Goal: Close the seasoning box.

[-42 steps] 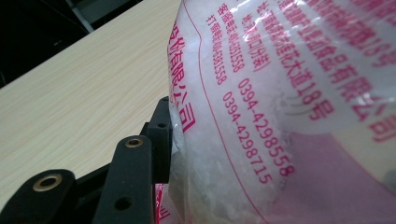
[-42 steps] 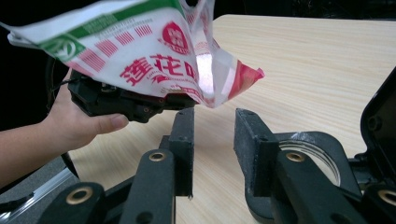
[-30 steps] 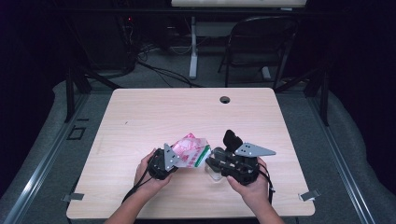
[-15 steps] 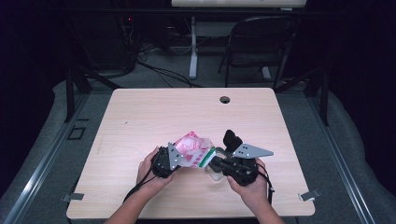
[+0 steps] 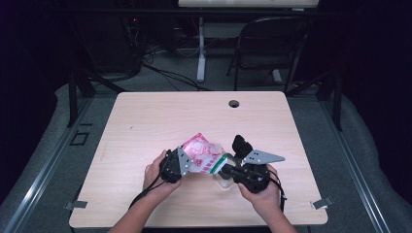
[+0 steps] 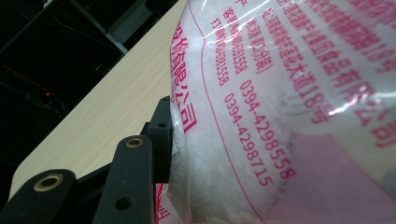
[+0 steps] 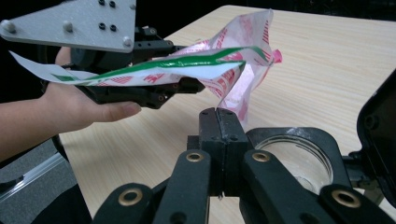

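L gripper (image 5: 187,162) has its jaws clamped on the pink-printed plastic bag (image 5: 201,153) of white granules, holding it above the table (image 5: 145,121) near the front edge w/ the open, green-striped mouth tilted toward the R gripper (image 7: 218,116), whose jaws are pressed fully together on nothing. A small clear container (image 7: 299,161) sits on the table just under/beside the R gripper, below the bag mouth. Risk imo: bag is limp and held from one side only, so if it tips further the granules could miss the container and spill on the table, or the film could slip out of the L jaws.
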The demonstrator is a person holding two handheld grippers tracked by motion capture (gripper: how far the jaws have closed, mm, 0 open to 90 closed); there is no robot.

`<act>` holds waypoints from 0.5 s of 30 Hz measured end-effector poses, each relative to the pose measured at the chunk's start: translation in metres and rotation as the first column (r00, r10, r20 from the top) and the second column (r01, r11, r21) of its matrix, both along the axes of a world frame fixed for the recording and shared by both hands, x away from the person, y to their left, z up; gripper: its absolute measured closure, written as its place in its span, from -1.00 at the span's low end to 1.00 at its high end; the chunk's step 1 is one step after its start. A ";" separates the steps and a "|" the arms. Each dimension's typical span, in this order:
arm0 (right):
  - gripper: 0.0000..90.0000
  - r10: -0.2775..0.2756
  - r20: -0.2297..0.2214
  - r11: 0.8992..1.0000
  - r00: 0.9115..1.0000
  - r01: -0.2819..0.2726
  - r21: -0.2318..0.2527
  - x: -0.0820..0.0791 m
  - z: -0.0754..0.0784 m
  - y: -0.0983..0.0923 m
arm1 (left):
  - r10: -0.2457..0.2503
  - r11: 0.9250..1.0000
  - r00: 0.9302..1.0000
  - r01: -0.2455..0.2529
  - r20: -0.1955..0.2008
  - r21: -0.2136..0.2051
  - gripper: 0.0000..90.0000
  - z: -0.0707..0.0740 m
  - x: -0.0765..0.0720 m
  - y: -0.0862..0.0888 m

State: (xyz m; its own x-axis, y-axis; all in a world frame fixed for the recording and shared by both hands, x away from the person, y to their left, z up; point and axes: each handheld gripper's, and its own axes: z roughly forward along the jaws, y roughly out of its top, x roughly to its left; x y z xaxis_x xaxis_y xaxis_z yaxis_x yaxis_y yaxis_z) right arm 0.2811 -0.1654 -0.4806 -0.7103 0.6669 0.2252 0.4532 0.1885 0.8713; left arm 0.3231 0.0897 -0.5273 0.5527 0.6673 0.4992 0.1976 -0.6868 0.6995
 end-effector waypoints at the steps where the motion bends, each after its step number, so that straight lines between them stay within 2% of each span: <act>1: 1.00 -0.001 -0.003 1.000 1.000 0.001 -0.003 0.000 -0.001 0.000 | 0.000 1.000 1.000 0.000 0.003 0.004 0.30 0.000 0.000 0.000; 15: 1.00 -0.014 -0.030 1.000 0.999 0.014 -0.016 0.005 -0.010 -0.005 | -0.001 0.999 0.999 -0.001 0.046 0.048 0.30 -0.003 0.001 -0.003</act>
